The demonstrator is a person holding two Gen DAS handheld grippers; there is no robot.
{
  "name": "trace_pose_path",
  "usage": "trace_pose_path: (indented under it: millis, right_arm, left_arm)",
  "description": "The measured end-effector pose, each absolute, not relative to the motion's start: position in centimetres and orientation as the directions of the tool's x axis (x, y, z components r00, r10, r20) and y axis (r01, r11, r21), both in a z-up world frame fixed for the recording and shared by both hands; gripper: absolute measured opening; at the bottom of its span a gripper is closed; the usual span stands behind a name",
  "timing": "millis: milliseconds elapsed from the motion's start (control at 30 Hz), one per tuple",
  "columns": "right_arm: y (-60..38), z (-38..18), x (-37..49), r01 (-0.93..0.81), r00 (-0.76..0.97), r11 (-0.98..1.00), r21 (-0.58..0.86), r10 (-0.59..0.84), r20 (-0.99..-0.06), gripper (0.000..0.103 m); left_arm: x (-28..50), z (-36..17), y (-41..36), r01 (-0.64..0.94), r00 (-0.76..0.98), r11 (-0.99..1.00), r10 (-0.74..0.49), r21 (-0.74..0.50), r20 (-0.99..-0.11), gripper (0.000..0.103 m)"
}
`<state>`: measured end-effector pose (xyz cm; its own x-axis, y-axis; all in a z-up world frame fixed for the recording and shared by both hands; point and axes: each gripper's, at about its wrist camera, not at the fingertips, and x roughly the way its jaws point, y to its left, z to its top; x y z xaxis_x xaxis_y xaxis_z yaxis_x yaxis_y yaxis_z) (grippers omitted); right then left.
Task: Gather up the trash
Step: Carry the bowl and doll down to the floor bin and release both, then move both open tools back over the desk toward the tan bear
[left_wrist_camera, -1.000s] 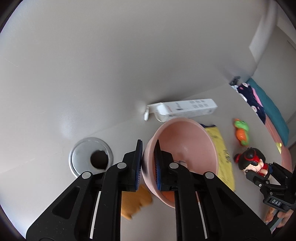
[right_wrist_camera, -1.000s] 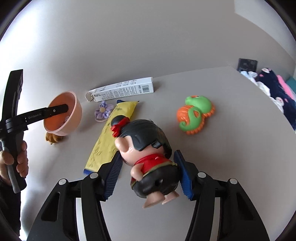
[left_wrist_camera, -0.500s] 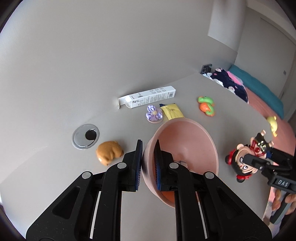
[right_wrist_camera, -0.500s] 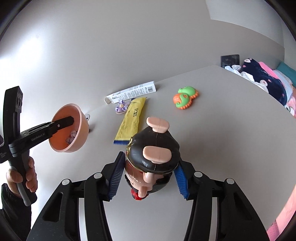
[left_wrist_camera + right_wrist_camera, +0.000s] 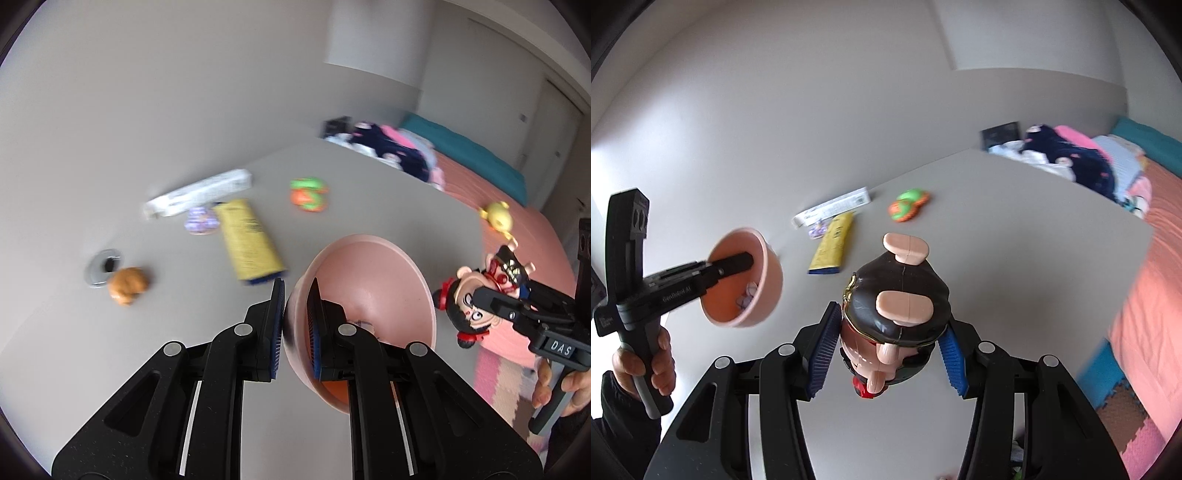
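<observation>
Left wrist: left gripper (image 5: 295,299) clamped on pink bowl (image 5: 373,295) rim, now lifted clear of table (image 5: 369,184); yellow pouch (image 5: 249,240) and white carton (image 5: 199,194) farther off.
Right wrist: right gripper (image 5: 886,349) grips doll (image 5: 895,314), upside down, raised off table.
Meaning: both carried away; trash still out.

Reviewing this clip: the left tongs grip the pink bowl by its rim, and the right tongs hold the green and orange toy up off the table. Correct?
Not quite. The right tongs hold the doll, upside down, as the right wrist view shows. The green and orange toy lies on the table. The left tongs do grip the pink bowl by its rim.
</observation>
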<state>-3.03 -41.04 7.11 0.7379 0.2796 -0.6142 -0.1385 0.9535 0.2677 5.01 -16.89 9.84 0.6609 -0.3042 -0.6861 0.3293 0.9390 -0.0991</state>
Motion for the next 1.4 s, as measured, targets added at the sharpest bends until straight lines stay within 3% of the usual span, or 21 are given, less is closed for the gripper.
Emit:
trace_pose_path:
  millis: [433, 800, 867, 900, 1000, 1400]
  right_arm:
    - [-53.1, 7.2, -15.2, 0.118, 0.796, 0.961, 0.248, 0.058, -0.603, 0.053]
    - [-60.8, 4.2, -21.1, 0.334, 0.755, 0.904, 0.268, -0.087, -0.650, 0.054]
    - [-62.1, 3.7, -21.4, 0.370, 0.754, 0.881, 0.296, -0.098, -0.649, 0.085]
    - [-62.4, 3.7, -21.5, 0.385, 0.757, 0.872, 0.302, -0.112, -0.643, 0.100]
    - [-63.2, 3.9, -22.4, 0.418, 0.773, 0.859, 0.296, -0.165, -0.613, 0.100]
    - [-63.2, 3.9, -23.4, 0.437, 0.808, 0.837, 0.330, -0.205, -0.552, 0.100]
  left_arm:
    - [-1.0, 7.9, -34.2, 0.626, 0.512, 0.776, -0.482, -0.076, -0.711, 0.012]
    - [-5.0, 3.3, -46.2, 0.781, 0.352, 0.623, -0.497, -0.045, -0.793, 0.014]
    - [-5.2, 2.8, -47.2, 0.783, 0.367, 0.622, -0.481, -0.015, -0.796, 0.050]
    - [-5.5, 2.7, -47.4, 0.774, 0.397, 0.633, -0.465, 0.016, -0.791, 0.095]
    - [-5.8, 2.7, -47.1, 0.751, 0.495, 0.653, -0.463, 0.095, -0.735, 0.097]
    - [-4.6, 2.8, -43.7, 0.711, 0.501, 0.700, -0.439, 0.065, -0.746, 0.097]
